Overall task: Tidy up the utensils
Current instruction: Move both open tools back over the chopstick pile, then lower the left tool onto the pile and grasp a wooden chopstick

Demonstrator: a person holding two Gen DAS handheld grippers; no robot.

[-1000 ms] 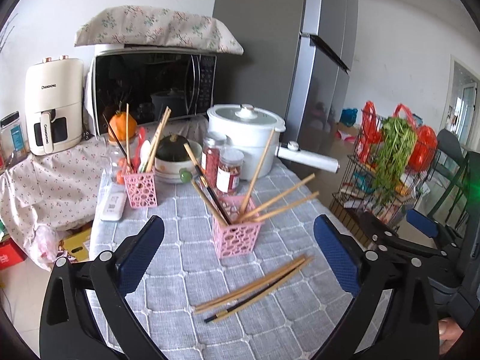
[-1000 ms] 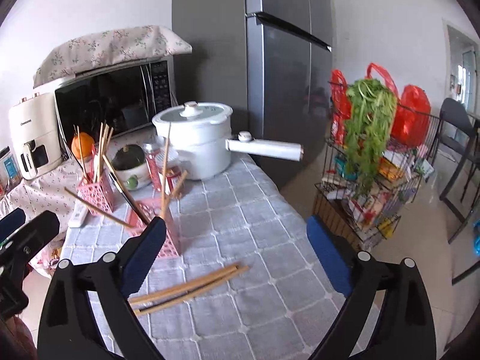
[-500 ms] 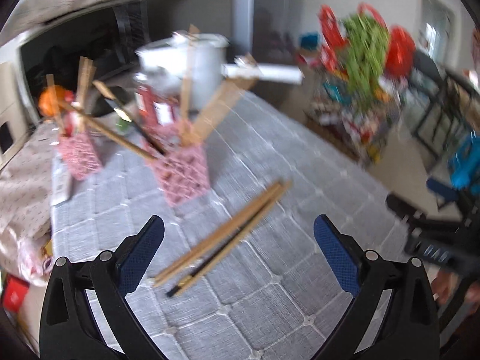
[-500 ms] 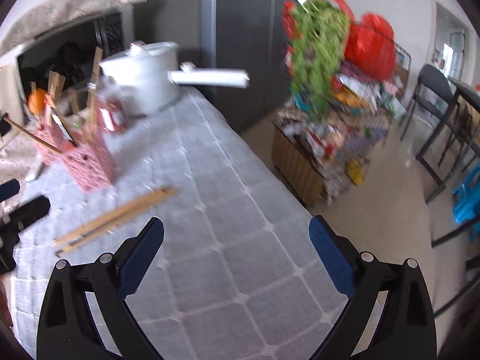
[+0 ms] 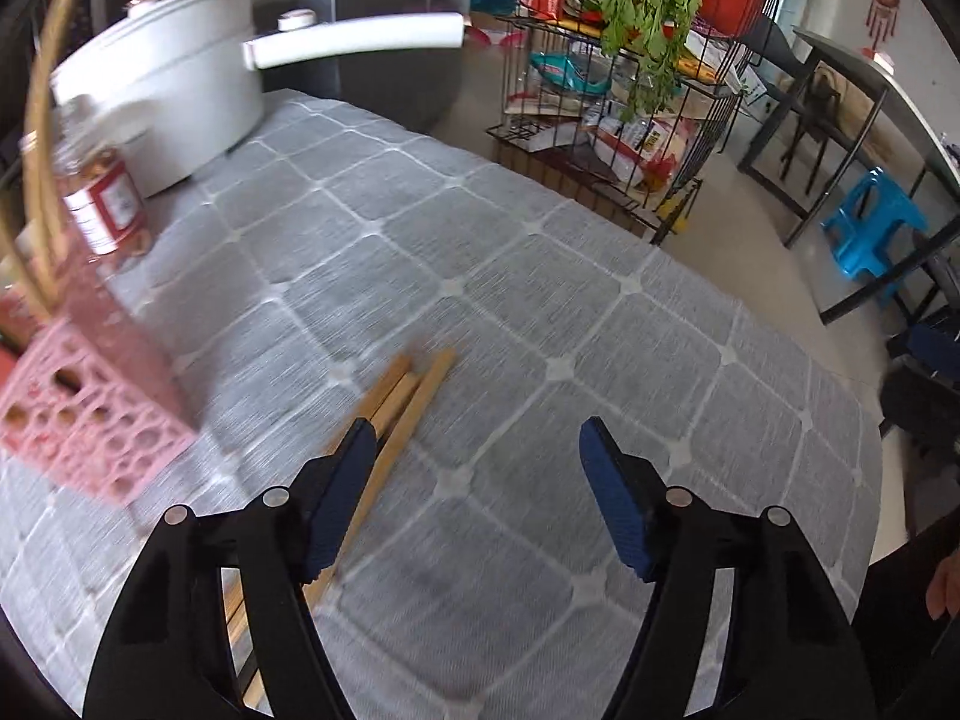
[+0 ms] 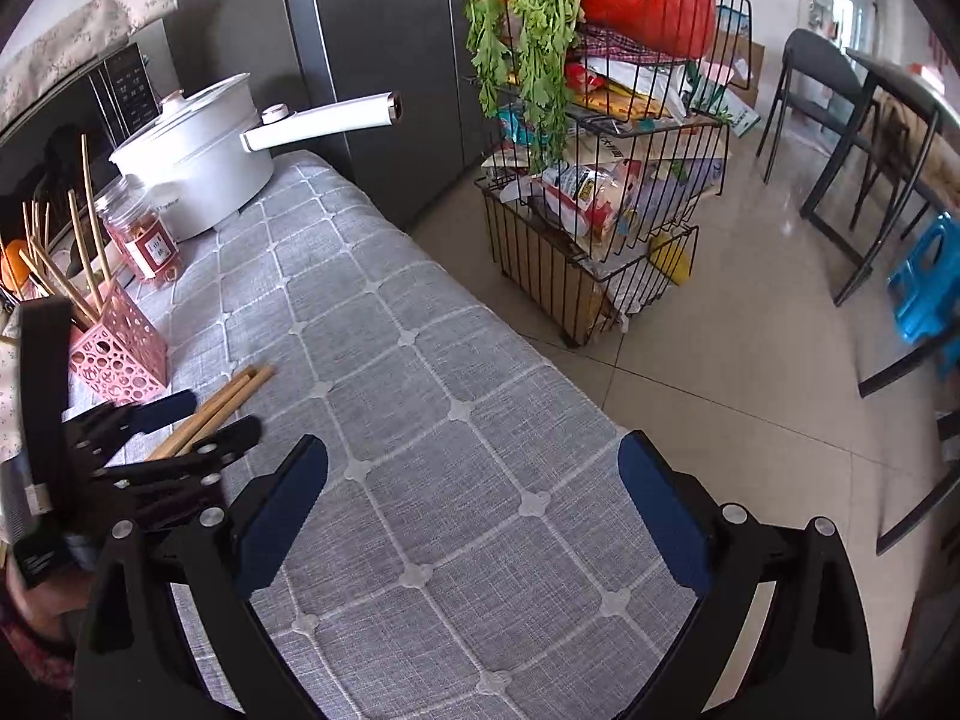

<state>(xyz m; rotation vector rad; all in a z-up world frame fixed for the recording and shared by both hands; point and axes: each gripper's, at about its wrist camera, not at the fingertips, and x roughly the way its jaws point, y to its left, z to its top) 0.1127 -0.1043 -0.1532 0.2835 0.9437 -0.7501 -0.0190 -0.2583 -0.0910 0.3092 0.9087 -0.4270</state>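
Observation:
A bundle of wooden chopsticks (image 5: 403, 399) lies loose on the grey checked tablecloth (image 5: 540, 276). My left gripper (image 5: 477, 468) is open and low over the table, its left finger over the bundle's near part. A pink perforated holder (image 5: 90, 414) with chopsticks stands at the left. In the right wrist view the loose chopsticks (image 6: 219, 405) lie beside the pink holder (image 6: 117, 354), and the left gripper (image 6: 198, 417) is over them. My right gripper (image 6: 474, 492) is open and empty above the table's right part.
A white pot with a long handle (image 6: 204, 162) and a red-labelled jar (image 6: 147, 240) stand at the back of the table. A wire rack (image 6: 600, 180) with groceries and greens stands on the floor right of the table edge. A blue stool (image 6: 927, 282) is farther right.
Both grippers have swung right and moved forward and down towards the table. The left gripper has come down to the loose chopsticks; its jaws have narrowed a little.

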